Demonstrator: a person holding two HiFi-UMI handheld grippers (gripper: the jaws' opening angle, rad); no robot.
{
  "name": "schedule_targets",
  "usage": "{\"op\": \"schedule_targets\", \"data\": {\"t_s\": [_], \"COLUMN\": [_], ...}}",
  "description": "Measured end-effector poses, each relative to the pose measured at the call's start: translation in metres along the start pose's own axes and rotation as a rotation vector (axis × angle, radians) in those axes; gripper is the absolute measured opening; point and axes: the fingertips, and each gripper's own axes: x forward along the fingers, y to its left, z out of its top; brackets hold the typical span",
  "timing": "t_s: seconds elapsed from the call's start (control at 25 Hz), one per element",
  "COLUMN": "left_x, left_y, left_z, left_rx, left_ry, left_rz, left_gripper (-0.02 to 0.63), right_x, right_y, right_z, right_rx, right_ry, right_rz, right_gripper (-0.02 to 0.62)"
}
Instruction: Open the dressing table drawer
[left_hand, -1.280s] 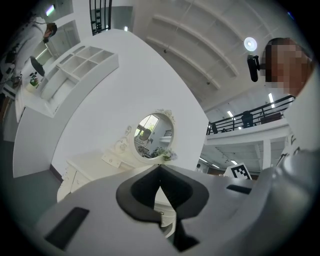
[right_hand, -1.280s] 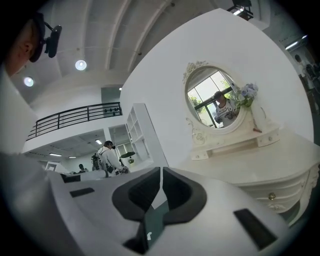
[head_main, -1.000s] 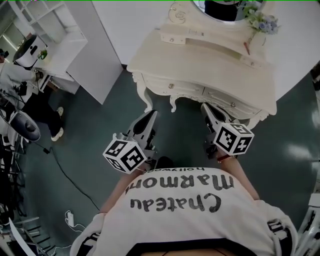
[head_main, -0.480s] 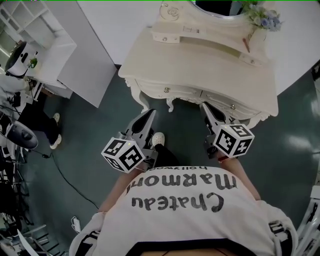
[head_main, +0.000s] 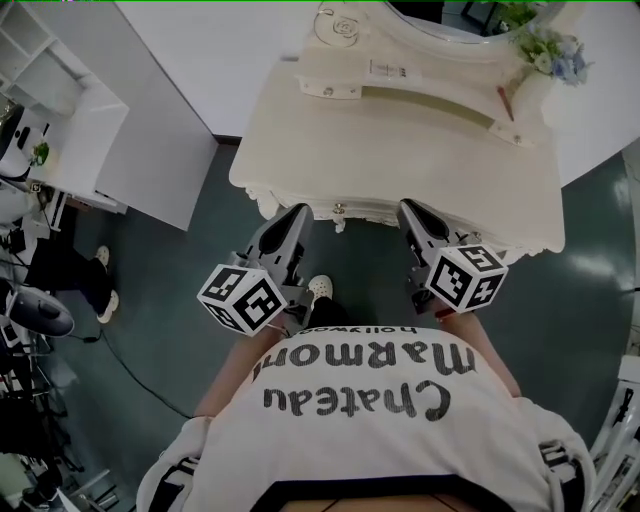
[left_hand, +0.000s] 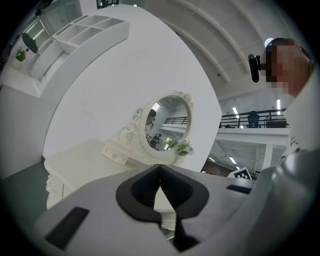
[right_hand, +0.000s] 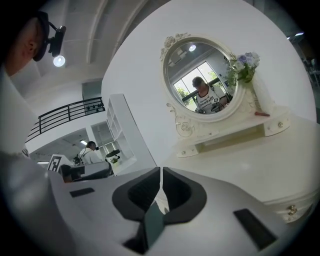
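The dressing table stands at the top of the head view, with its tabletop turned toward the person. The drawer sits under the front edge of the tabletop, near the middle. Only a narrow strip of its front and one small knob show there. It looks pushed in, flush with the table front.

The left gripper is held in front of the table, just left of the knob and a little below the front edge. Its jaws are together, tip against tip, with nothing between them. The right gripper is near the same edge, to the right of the knob. Its jaws are also pressed together and they hold nothing. Neither gripper touches the drawer.

At the back edge of the tabletop there is an oval mirror above a low shelf. A vase with flowers stands at the back right corner. One shoe shows on the floor between the grippers.
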Motion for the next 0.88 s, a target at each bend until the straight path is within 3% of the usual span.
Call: {"op": "schedule_targets", "data": {"t_s": [0.4,0.88], "left_x": [0.05,0.076], "left_y": [0.087,0.142], "left_z": [0.075,0.116], "left_rx": [0.021,0.024], "left_ry": [-0.003,-0.011], "left_rz": [-0.025,-0.075], "left_gripper": [0.023,0.023], "right_x": [0.1,0.173], "right_y": [-0.002,0.003], "right_z": [0.044,0.062], "right_rx": [0.027,0.03], "right_ry": [-0.04,-0.05], "right_rz": [-0.034,-0.065], "right_gripper": [0.035,0.035]}}
